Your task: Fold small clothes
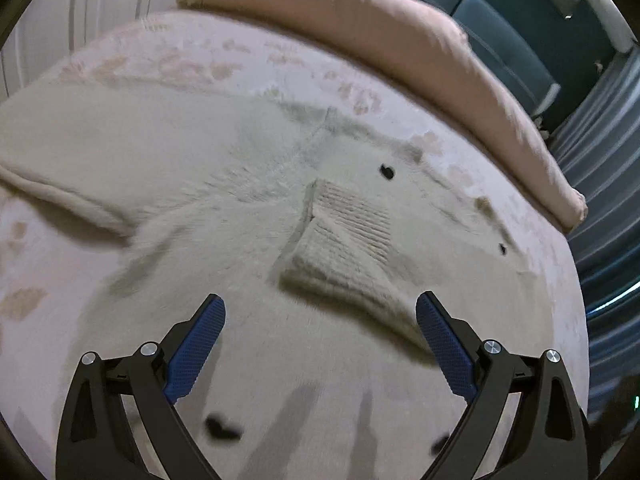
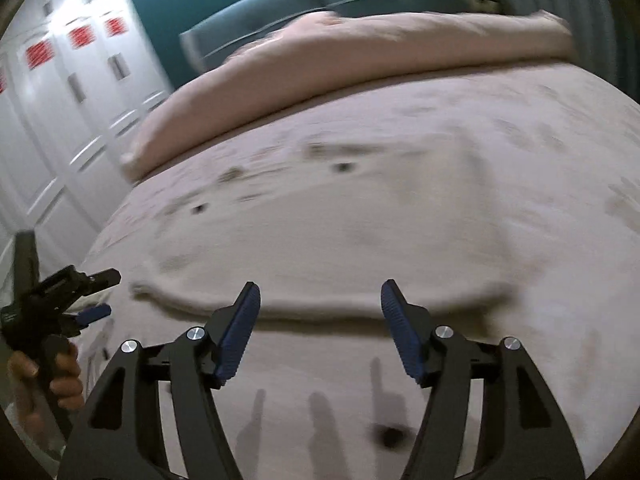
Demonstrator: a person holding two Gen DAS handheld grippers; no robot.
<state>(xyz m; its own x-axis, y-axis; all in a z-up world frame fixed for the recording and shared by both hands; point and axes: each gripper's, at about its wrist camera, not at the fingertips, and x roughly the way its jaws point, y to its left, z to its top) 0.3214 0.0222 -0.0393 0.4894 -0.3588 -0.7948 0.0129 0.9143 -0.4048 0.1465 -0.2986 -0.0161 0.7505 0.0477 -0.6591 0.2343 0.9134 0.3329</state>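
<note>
A cream knit sweater (image 1: 224, 208) lies spread on the bed, with small dark spots on it. One sleeve is folded in across its body, its ribbed cuff (image 1: 344, 236) lying just ahead of my left gripper (image 1: 320, 312). The left gripper is open and empty above the sweater. In the right wrist view the sweater (image 2: 340, 240) lies blurred, its near edge a fold right at my right gripper (image 2: 320, 296), which is open and empty. The left gripper (image 2: 86, 304) also shows at the far left there, held in a hand.
A pale pink bedspread (image 1: 280, 60) covers the bed. A rolled pink duvet (image 1: 360, 28) lies along the far side, in front of a teal headboard (image 1: 500, 40). White wardrobe doors (image 2: 60, 112) stand left of the bed. The bed's edge curves off to the right (image 1: 576, 320).
</note>
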